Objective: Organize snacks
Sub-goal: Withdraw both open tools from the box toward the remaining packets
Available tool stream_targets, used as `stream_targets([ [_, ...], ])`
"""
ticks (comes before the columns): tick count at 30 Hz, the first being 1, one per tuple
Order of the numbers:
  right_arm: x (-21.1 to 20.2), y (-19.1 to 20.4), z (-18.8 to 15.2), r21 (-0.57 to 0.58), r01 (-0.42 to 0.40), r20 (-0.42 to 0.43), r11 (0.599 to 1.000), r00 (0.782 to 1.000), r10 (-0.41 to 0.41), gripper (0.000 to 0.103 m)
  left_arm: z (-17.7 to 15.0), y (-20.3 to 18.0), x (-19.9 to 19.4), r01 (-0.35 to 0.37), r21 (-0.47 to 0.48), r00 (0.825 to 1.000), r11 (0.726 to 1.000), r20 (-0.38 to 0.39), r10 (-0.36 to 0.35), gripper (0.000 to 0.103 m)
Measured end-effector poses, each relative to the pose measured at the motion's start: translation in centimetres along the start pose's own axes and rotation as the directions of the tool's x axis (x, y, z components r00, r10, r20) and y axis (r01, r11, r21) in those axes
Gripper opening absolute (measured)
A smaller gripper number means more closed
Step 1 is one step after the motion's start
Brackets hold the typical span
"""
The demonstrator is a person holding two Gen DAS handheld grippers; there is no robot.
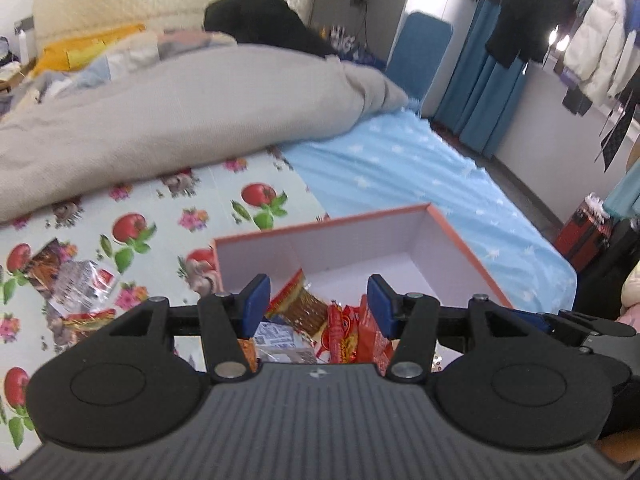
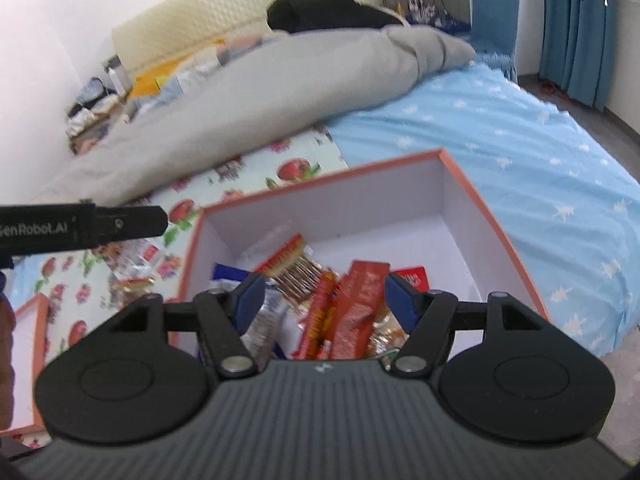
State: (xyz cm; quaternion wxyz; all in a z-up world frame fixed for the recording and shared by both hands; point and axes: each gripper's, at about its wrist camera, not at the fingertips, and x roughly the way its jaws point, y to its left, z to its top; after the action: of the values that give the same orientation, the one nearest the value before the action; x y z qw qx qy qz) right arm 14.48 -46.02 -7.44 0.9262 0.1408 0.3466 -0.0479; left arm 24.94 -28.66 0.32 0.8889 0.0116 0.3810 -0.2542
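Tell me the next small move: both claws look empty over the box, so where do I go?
Probably swing the left claw left to the loose packets on the fruit-print cloth. Both it and the right claw stand open holding nothing above the box, where several snacks already lie.

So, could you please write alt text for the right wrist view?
The open right gripper hangs empty above an orange-rimmed box holding snack packets on a bed; more snacks lie on the fruit-print mat to its left.

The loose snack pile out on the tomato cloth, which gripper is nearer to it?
Left. The left gripper hangs beside the snack pile; the right gripper is farther, over the box.
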Motion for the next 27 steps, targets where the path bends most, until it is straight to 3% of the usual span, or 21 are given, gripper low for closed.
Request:
stream_targets([
  [14, -5.3, 5.7, -0.3, -0.087, -0.068, 0.119, 0.994, 0.990, 0.078, 0.068, -2.6, 3.3, -9.9, -0.037, -0.038, 0.987, 0.999, 0.153, 0.042, 0.062],
  [24, -7.9, 10.1, -3.6, -0.141, -0.120, 0.138, 0.983, 0.981, 0.139, 0.068, -7.4, 6.3, -15.4, -0.070, -0.075, 0.981, 0.995, 0.174, 0.083, 0.063],
  [27, -8.4, 11.5, -5.0, -0.155, -0.136, 0.142, 0.979, 0.977, 0.158, 0.068, -9.3, 7.7, -16.7, -0.052, -0.094, 0.981, 0.994, 0.182, 0.069, 0.064],
])
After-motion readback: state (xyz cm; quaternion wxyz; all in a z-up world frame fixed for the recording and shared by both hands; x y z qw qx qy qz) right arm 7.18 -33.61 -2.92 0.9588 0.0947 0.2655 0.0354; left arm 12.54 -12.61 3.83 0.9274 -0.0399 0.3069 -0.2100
